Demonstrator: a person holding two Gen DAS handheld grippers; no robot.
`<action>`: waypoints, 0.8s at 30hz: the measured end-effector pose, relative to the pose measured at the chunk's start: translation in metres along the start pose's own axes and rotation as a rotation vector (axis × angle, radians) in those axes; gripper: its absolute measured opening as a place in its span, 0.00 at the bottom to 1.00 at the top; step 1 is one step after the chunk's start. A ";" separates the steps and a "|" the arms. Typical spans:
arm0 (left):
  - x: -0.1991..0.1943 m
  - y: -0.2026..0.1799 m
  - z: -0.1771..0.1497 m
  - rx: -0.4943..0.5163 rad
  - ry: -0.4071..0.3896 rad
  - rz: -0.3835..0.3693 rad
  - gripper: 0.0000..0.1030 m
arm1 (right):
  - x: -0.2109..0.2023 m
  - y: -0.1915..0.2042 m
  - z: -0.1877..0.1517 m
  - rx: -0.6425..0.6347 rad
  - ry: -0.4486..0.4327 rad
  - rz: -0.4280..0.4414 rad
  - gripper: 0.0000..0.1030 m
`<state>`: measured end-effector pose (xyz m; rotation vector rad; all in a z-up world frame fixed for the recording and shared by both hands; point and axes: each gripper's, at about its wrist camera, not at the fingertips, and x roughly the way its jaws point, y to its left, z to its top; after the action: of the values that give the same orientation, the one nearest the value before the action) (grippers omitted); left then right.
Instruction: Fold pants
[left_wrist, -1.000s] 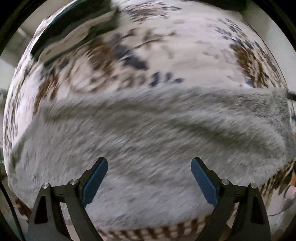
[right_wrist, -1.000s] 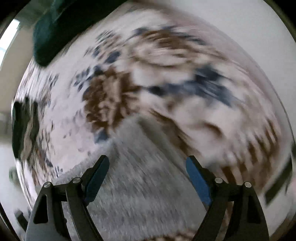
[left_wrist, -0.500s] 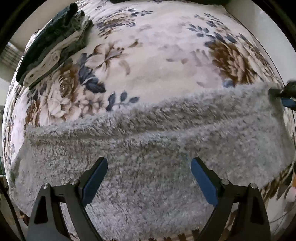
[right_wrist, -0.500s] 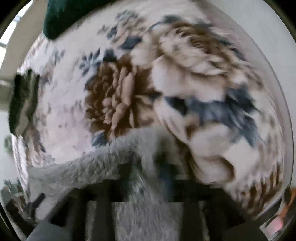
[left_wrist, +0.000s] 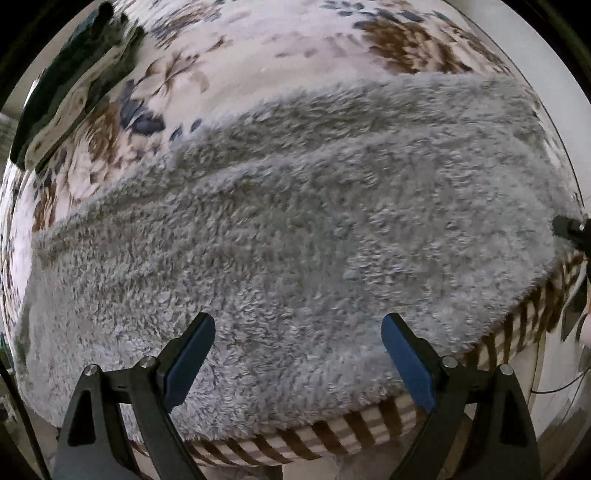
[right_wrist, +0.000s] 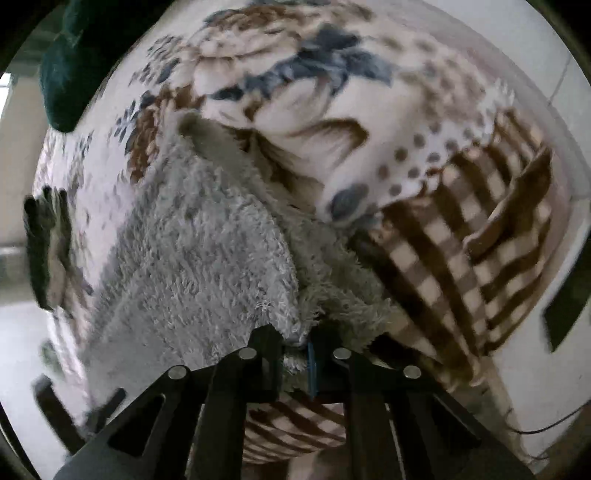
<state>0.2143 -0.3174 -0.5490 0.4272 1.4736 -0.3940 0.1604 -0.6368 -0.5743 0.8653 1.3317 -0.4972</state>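
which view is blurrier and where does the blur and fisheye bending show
Right wrist view: blurrier, the floral blanket and checked border smeared, the grey fleece pants near the right claw sharper. Left wrist view: pants pile crisp at centre, soft toward the bent rim, the dark folded clothes streaked.

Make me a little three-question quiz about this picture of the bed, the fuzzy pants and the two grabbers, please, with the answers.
1. Where do the pants lie?
A. on a flowered blanket
B. on a bare wooden floor
C. in a basket

2. What colour are the pants?
A. red
B. grey
C. yellow

3. How does the right gripper stand?
A. wide open over bare blanket
B. shut on an edge of the pants
C. shut on a dark cushion

Answers: 1 A, the flowered blanket shows all round the fuzzy cloth. 2 B, the pile is grey in both views. 3 B, its fingers pinch a fuzzy fold, while the left gripper hangs open above the pants.
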 end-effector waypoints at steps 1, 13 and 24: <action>-0.002 -0.003 0.001 0.011 -0.005 -0.003 0.89 | -0.013 0.000 0.000 -0.005 -0.051 -0.024 0.10; 0.044 0.028 0.023 -0.126 0.087 -0.154 0.89 | 0.021 -0.062 -0.035 0.243 -0.013 0.274 0.81; 0.088 0.042 0.051 -0.152 0.168 -0.199 1.00 | 0.088 -0.054 -0.034 0.347 -0.104 0.636 0.79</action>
<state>0.2847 -0.3059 -0.6332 0.1959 1.7037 -0.4078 0.1160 -0.6290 -0.6733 1.4600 0.8164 -0.2646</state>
